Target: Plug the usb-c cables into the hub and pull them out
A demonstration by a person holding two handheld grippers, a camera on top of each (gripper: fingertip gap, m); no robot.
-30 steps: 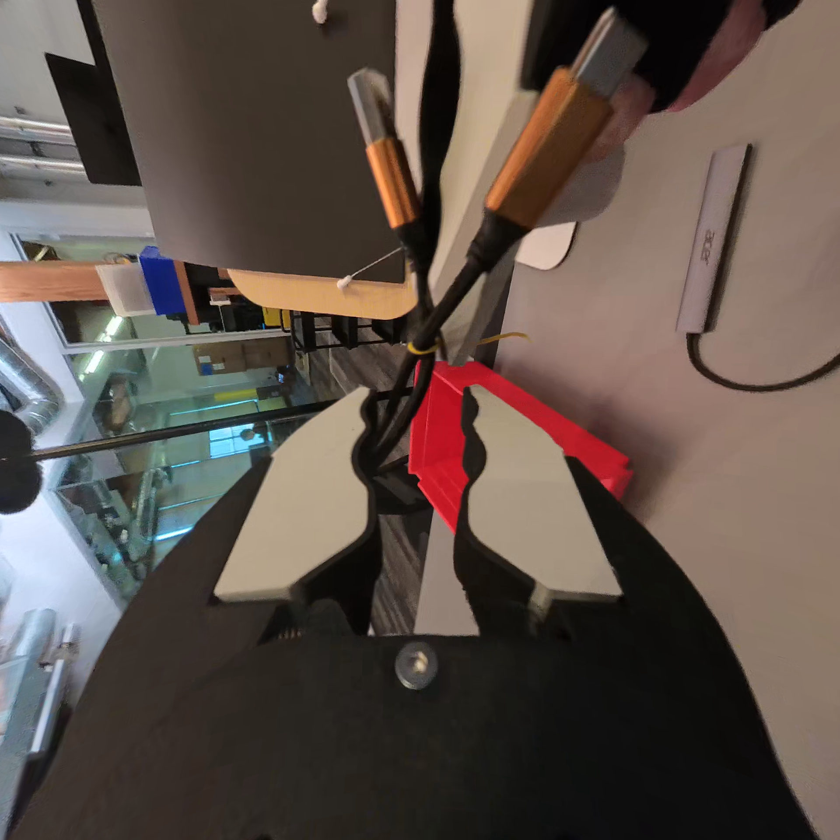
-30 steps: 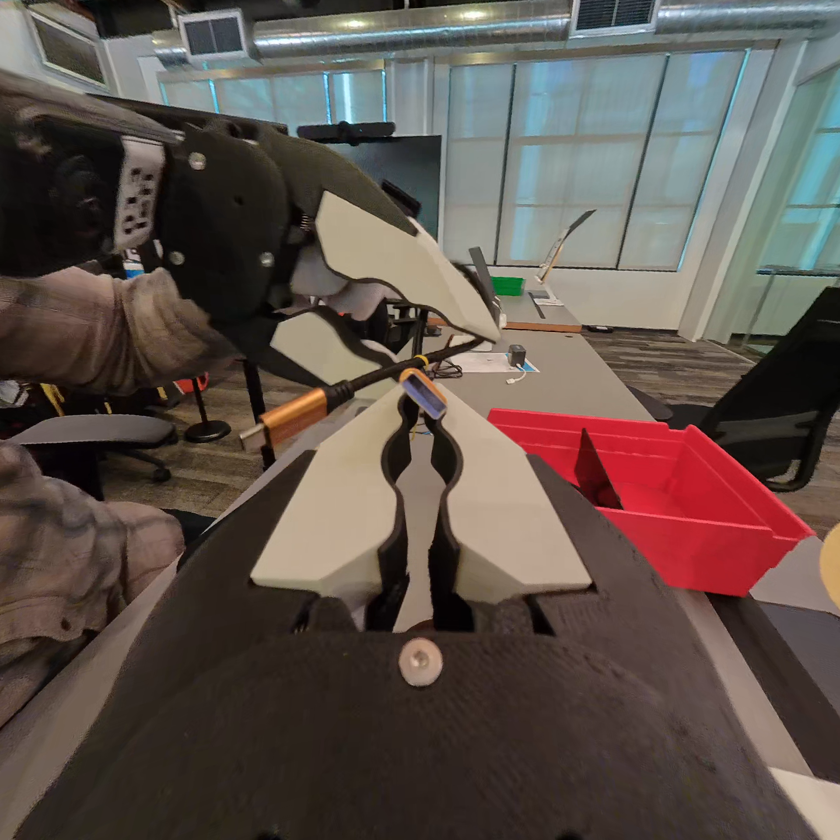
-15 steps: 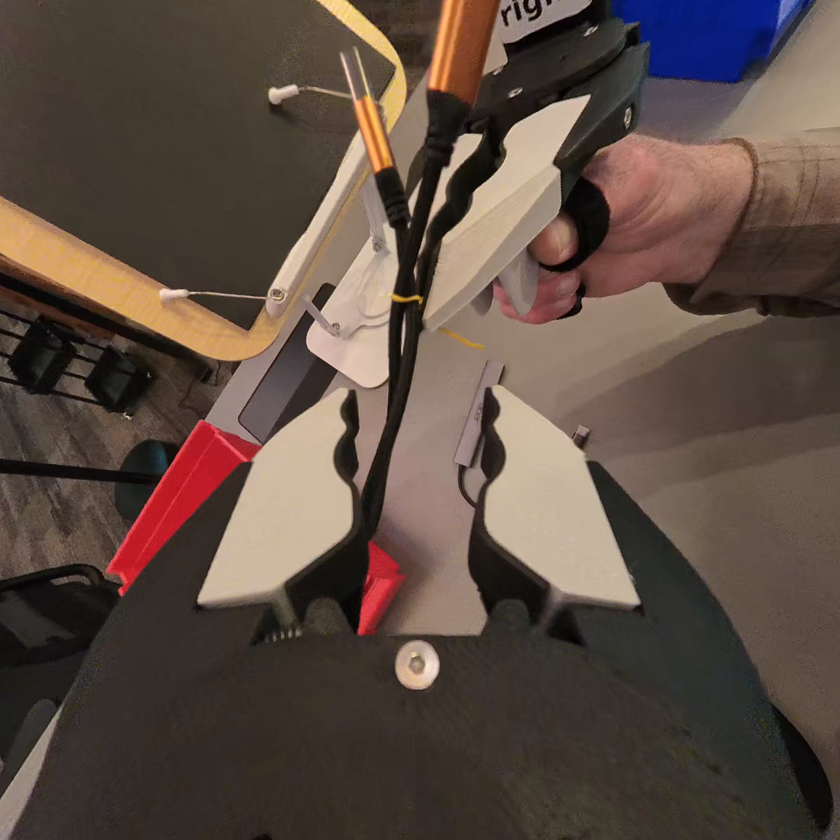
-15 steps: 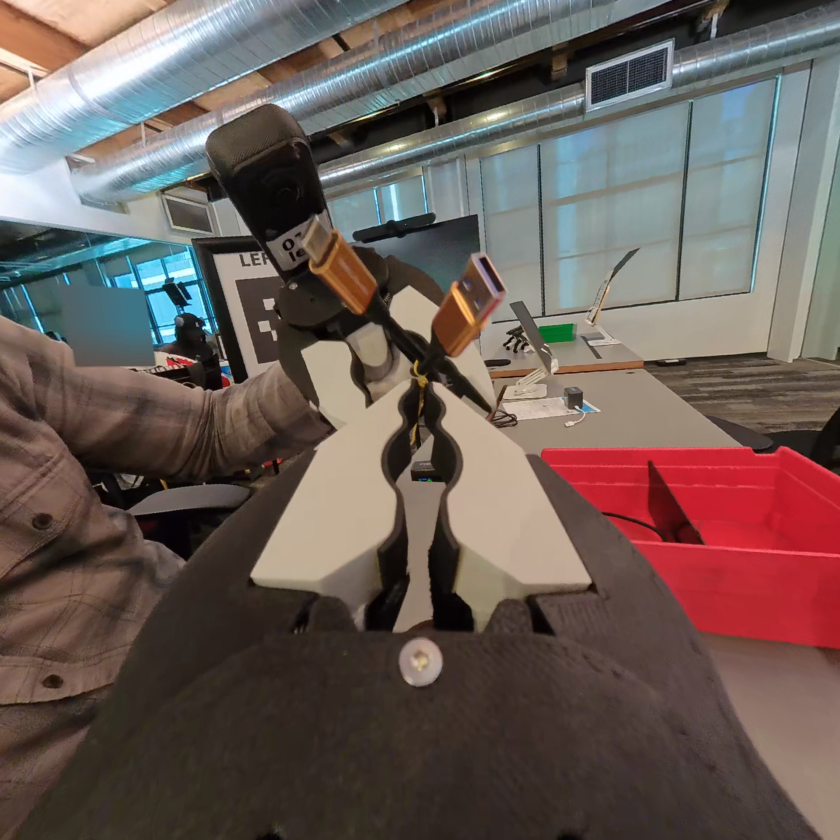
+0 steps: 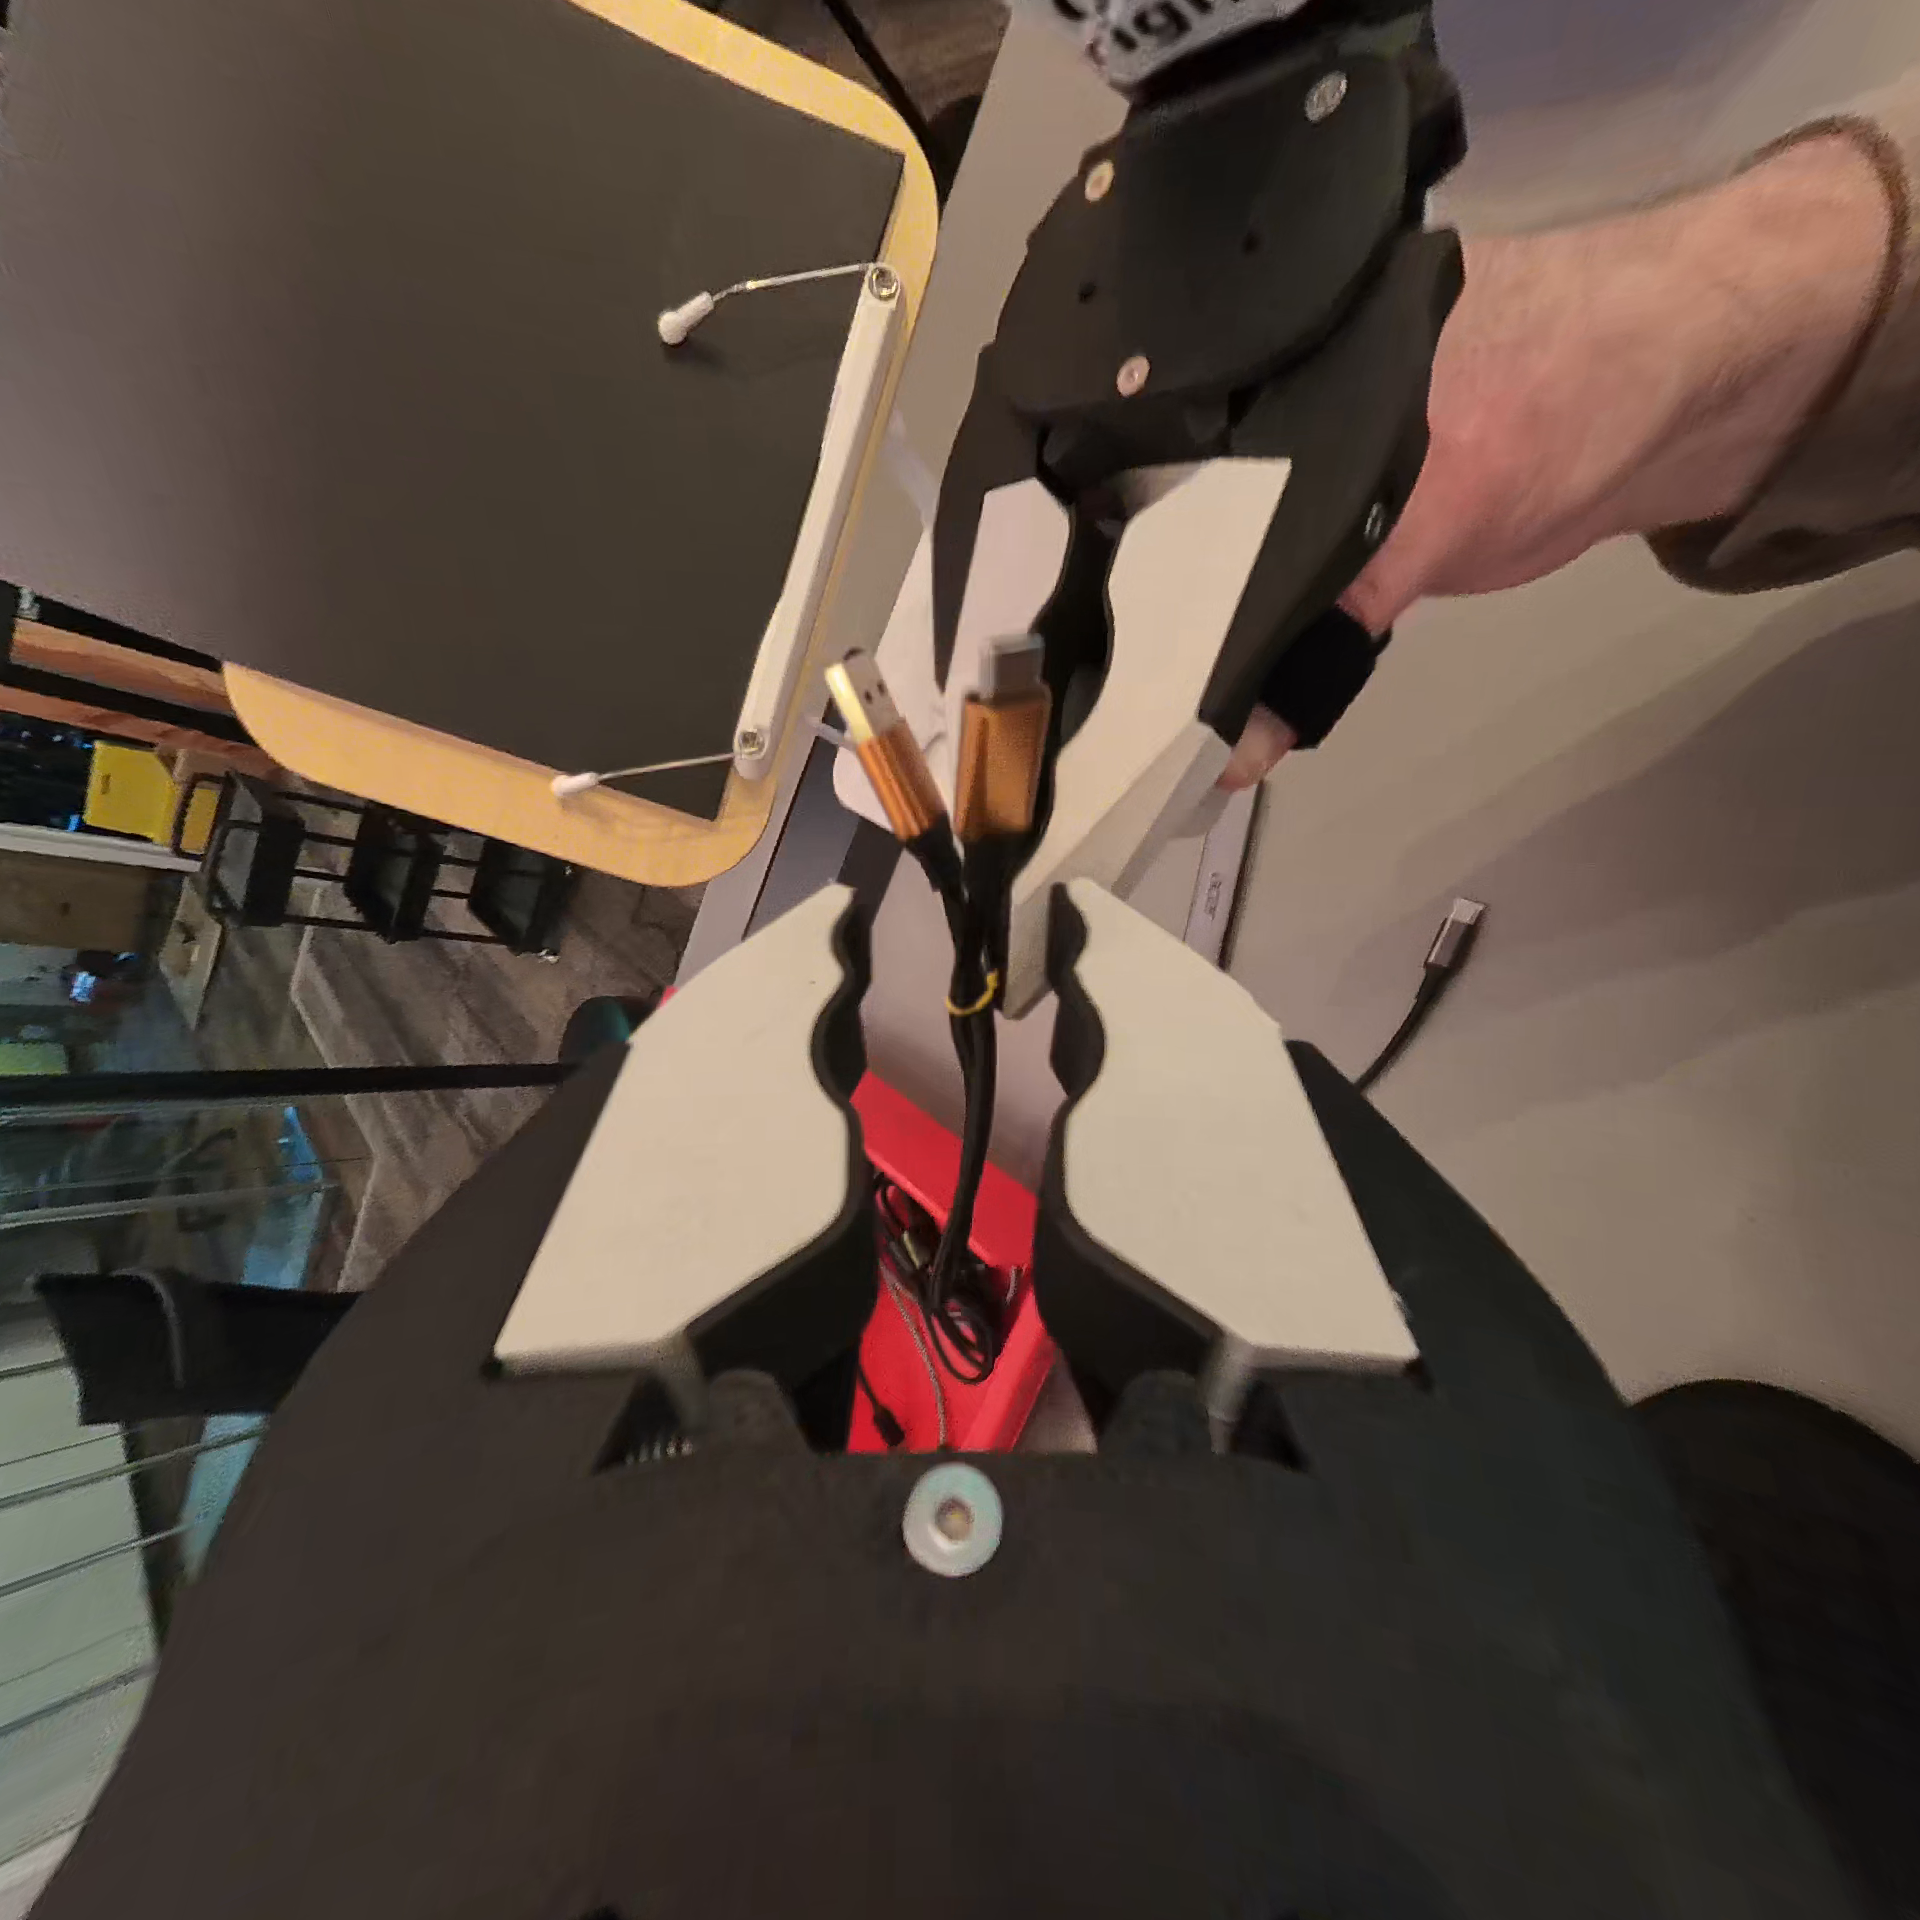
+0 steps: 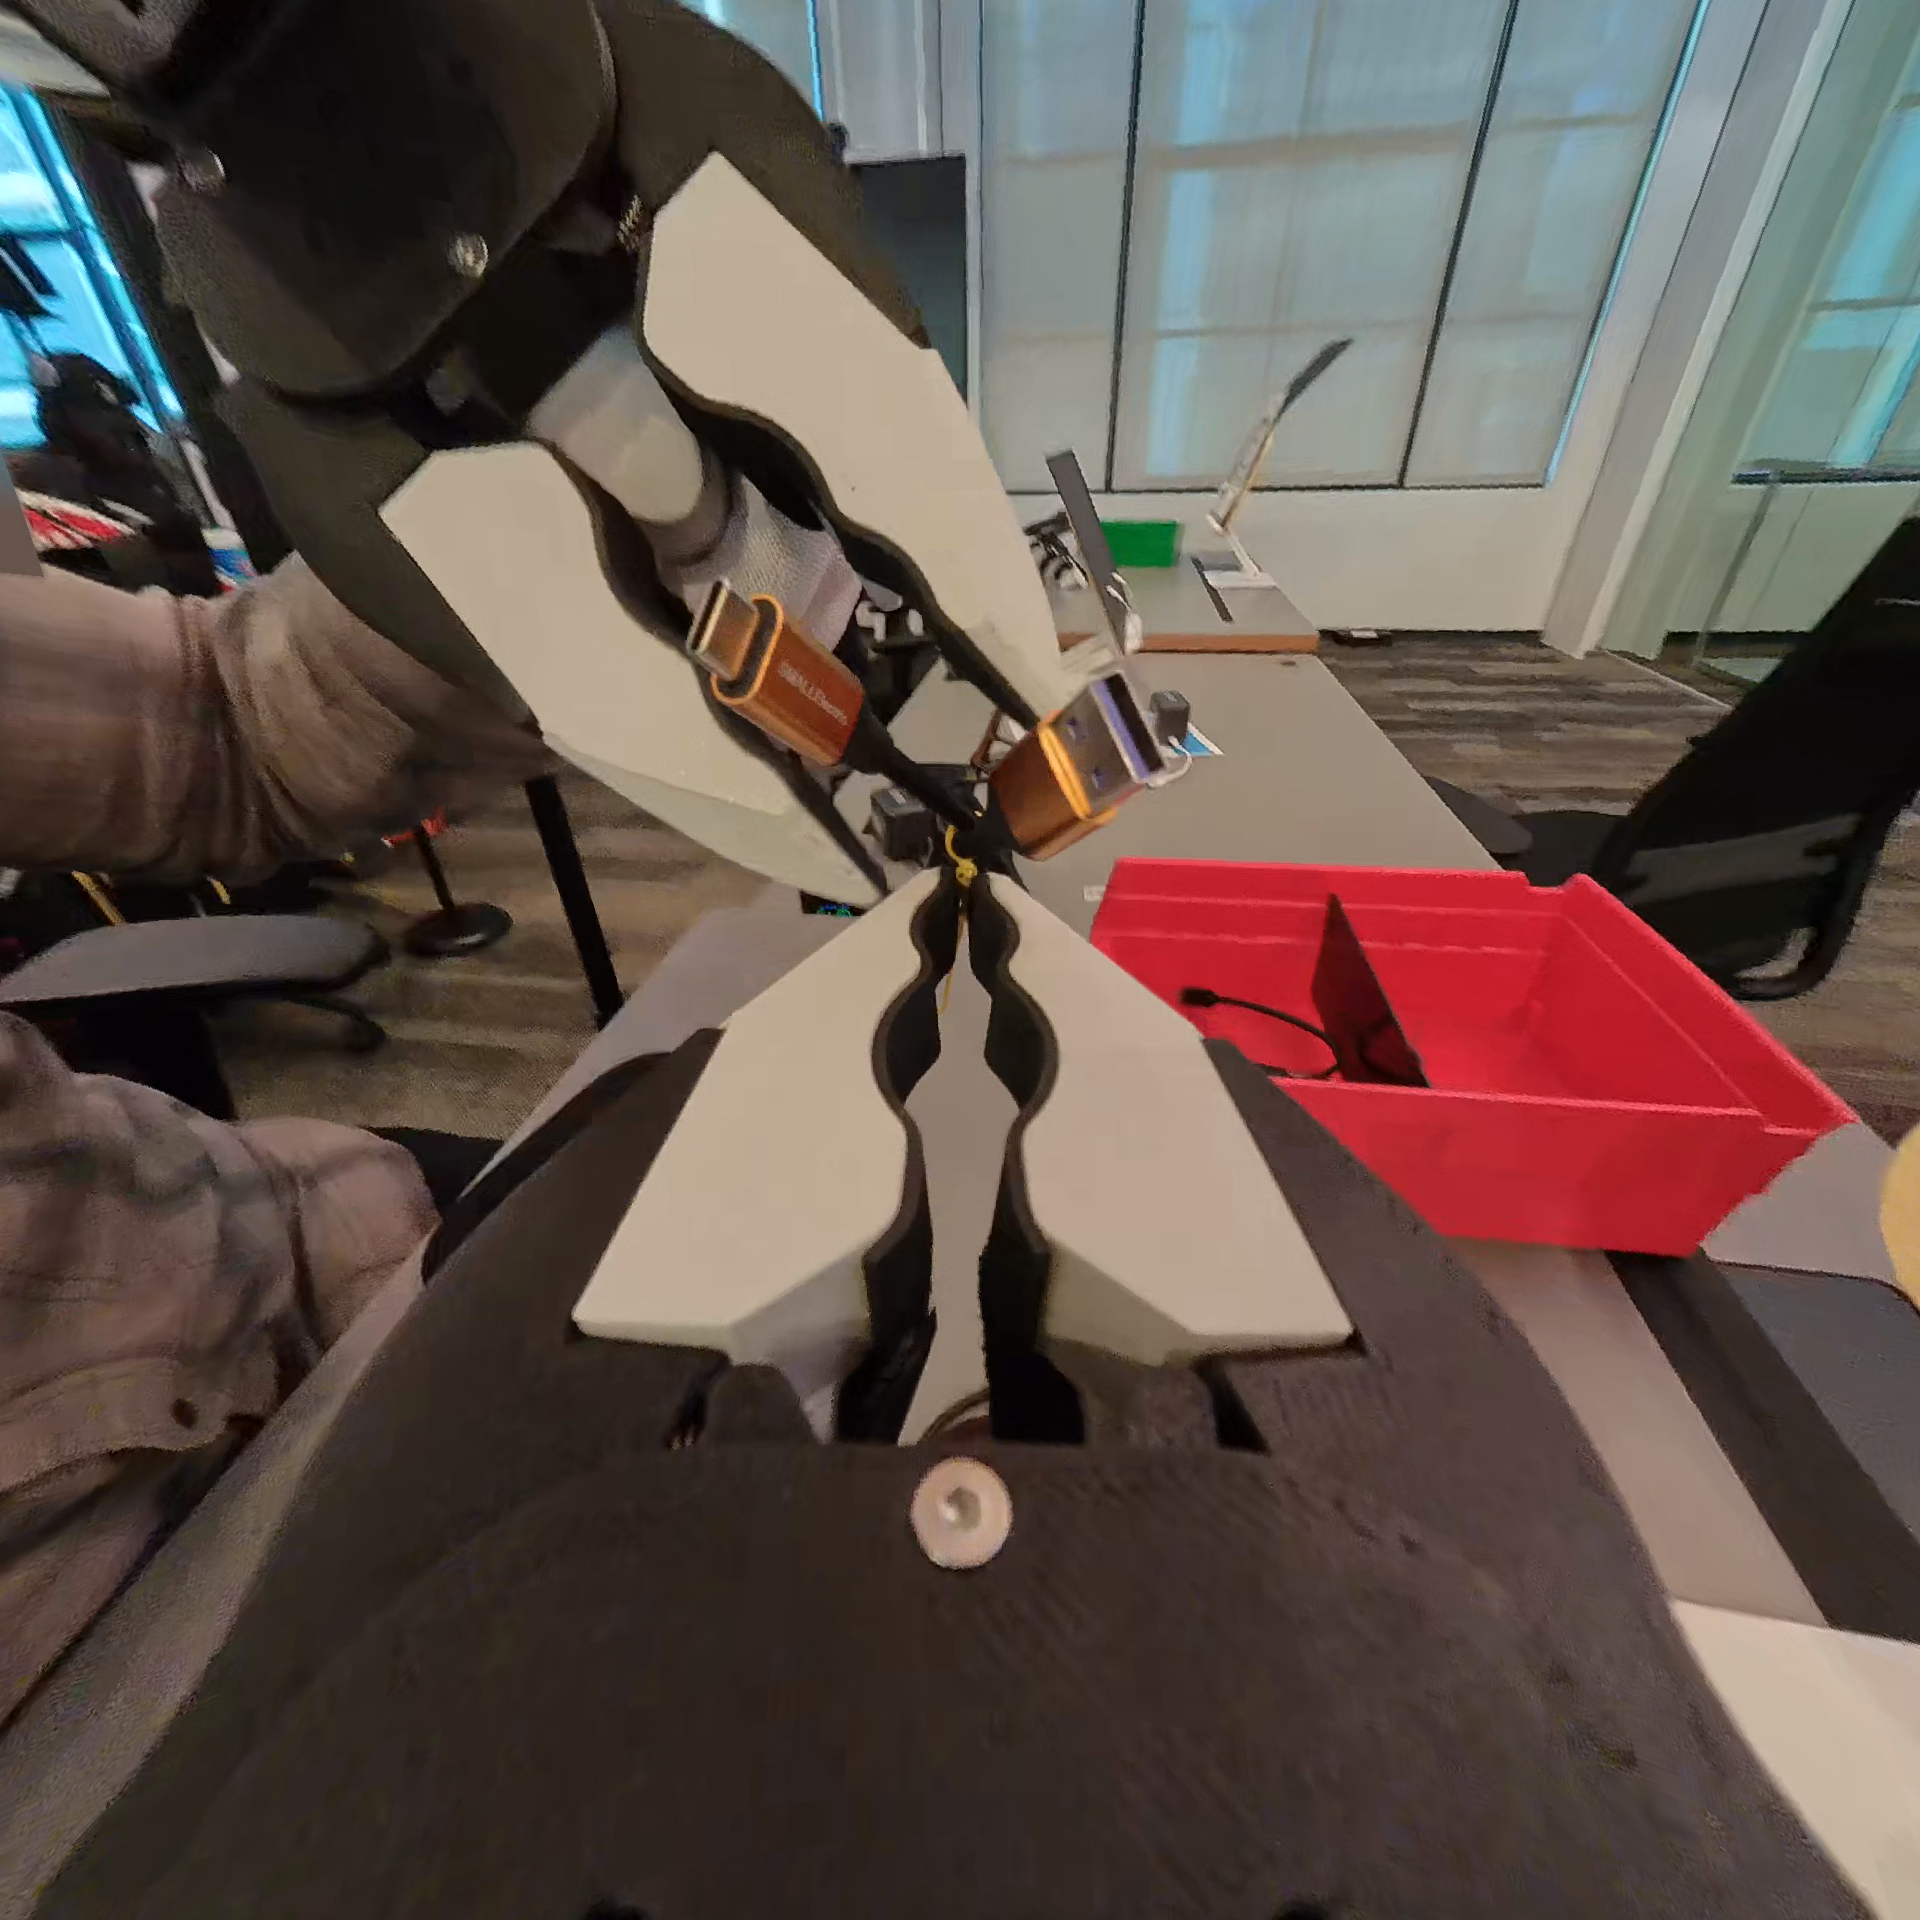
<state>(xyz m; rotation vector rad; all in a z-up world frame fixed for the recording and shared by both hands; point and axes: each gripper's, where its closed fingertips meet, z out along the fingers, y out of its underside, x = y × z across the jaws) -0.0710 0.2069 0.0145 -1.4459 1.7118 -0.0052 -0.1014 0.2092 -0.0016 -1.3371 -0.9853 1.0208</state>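
Between the spread left fingers (image 5: 956, 940), right fingers (image 6: 961, 883) pinch a black cable (image 6: 961, 831) (orange plugs).

plugs (image 6: 790, 691): brushed orange metal shells, shiny silver tips
cable (image 5: 971, 1122): matt black
right gripper (image 6: 961, 914): matt pale plastic fingers (image 6: 1132, 1132), black rubbery liners, grainy black body, bright metal screw (image 6: 960, 1510)
bin (image 6: 1621, 1049): smooth red plastic, slight sheen
hub (image 5: 1218, 883): satin silver metal
board (image 5: 416, 364): matt black face, light wood edge
table (image 5: 1621, 1039): smooth matt grey
sleeve (image 6: 135, 1247): soft woven plaid cloth
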